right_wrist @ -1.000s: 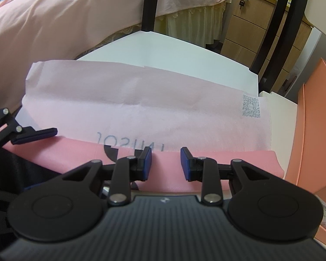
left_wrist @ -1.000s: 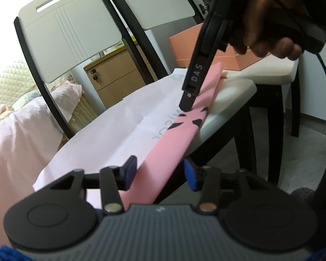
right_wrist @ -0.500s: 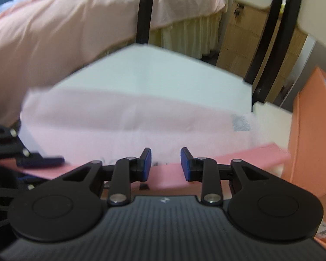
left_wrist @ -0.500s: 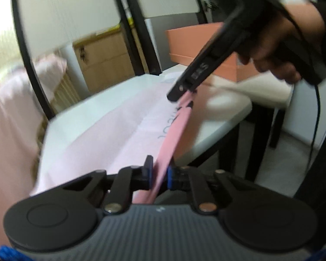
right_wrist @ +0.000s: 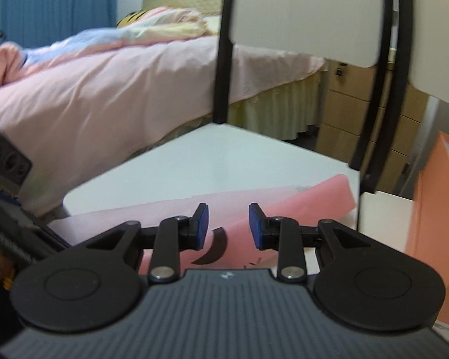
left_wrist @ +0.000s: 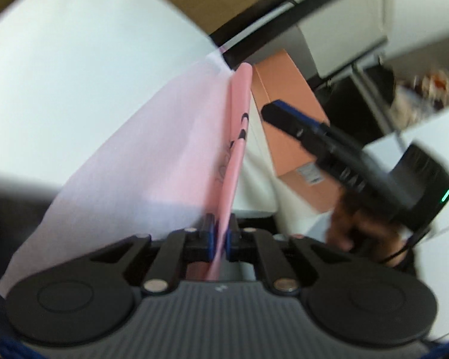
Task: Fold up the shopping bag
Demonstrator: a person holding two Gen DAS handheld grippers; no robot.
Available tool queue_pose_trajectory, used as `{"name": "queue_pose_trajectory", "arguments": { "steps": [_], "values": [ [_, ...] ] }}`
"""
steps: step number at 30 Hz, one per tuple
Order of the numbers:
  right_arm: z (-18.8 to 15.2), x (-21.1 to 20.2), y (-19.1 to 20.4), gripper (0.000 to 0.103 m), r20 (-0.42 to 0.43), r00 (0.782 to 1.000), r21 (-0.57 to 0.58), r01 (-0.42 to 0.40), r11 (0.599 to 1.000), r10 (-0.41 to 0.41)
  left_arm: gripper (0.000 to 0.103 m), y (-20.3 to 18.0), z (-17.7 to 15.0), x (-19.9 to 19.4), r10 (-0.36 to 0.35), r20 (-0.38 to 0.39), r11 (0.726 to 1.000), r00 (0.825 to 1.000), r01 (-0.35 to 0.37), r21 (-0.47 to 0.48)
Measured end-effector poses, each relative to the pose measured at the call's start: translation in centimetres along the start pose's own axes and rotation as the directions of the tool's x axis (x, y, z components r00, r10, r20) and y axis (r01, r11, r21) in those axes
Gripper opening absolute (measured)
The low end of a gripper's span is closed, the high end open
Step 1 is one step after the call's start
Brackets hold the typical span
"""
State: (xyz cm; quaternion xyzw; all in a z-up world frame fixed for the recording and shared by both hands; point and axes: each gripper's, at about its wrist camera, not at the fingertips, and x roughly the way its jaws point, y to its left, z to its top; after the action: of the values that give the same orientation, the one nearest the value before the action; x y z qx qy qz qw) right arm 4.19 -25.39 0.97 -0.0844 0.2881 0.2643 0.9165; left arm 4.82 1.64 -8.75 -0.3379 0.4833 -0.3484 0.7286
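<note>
The shopping bag (left_wrist: 164,155) is pale pink with a brighter pink folded edge (left_wrist: 238,137) and black print. It lies over the white chair seat (left_wrist: 74,59). My left gripper (left_wrist: 220,236) is closing, and its blue pads pinch that pink edge, which runs away from the jaws. My right gripper (left_wrist: 277,112), held by a hand (left_wrist: 362,230), hovers to the right of the bag, apart from it. In the right wrist view the right gripper (right_wrist: 228,227) stands open with nothing between its pads. The bag (right_wrist: 299,203) rises as a tilted pink flap beyond them.
An orange cardboard box (left_wrist: 287,113) sits on the neighbouring seat, right of the bag, also seen as the orange box (right_wrist: 434,209). Black chair-back posts (right_wrist: 223,59) rise behind the seat (right_wrist: 224,161). A bed with pink covers (right_wrist: 104,89) lies beyond, and wooden drawers (right_wrist: 344,113) stand at the back.
My left gripper has shut on the bag's pink edge and rolled sharply, lifting that edge off the seat. The right gripper came off the bag and now sits to its right.
</note>
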Motion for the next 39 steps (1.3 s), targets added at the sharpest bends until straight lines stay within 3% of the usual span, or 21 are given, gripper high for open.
{"name": "queue_pose_trajectory", "arguments": {
  "steps": [3, 11, 19, 24, 26, 31, 39],
  "values": [
    [-0.2, 1.4, 0.7, 0.033, -0.043, 0.999, -0.043, 0.013, 0.999, -0.015, 0.008, 1.4, 0.1, 0.0, -0.035, -0.007, 0.999, 0.999, 0.034, -0.036],
    [-0.4, 4.1, 0.6, 0.033, -0.101, 0.994, -0.075, 0.043, 0.996, -0.050, 0.008, 1.6, -0.2, -0.1, -0.017, -0.016, 0.999, 1.000, 0.017, 0.037],
    [-0.4, 5.3, 1.0, 0.032, -0.128, 0.991, -0.100, 0.014, 0.995, -0.027, 0.008, 1.1, -0.5, -0.3, -0.015, -0.007, 0.998, 1.000, 0.015, 0.056],
    [-0.4, 6.1, 1.5, 0.032, -0.154, 0.987, -0.118, 0.032, 0.992, -0.050, 0.012, 0.4, -0.7, -0.8, 0.009, 0.003, 0.996, 1.000, -0.009, 0.090],
    [-0.3, 6.1, 1.7, 0.032, -0.165, 0.984, -0.121, 0.042, 0.992, -0.062, 0.018, 0.0, -0.8, -1.3, 0.027, 0.018, 0.994, 0.999, -0.029, 0.105],
    [0.0, 6.3, 2.0, 0.032, -0.185, 0.979, -0.127, 0.062, 0.990, -0.085, 0.029, -1.7, -1.7, -2.6, 0.096, 0.067, 0.974, 0.993, -0.107, 0.198],
    [0.0, 6.3, 2.1, 0.032, -0.199, 0.976, -0.113, 0.072, 0.991, -0.094, 0.040, -4.7, -3.6, -4.0, 0.182, 0.136, 0.918, 0.974, -0.218, 0.330]
  ]
}}
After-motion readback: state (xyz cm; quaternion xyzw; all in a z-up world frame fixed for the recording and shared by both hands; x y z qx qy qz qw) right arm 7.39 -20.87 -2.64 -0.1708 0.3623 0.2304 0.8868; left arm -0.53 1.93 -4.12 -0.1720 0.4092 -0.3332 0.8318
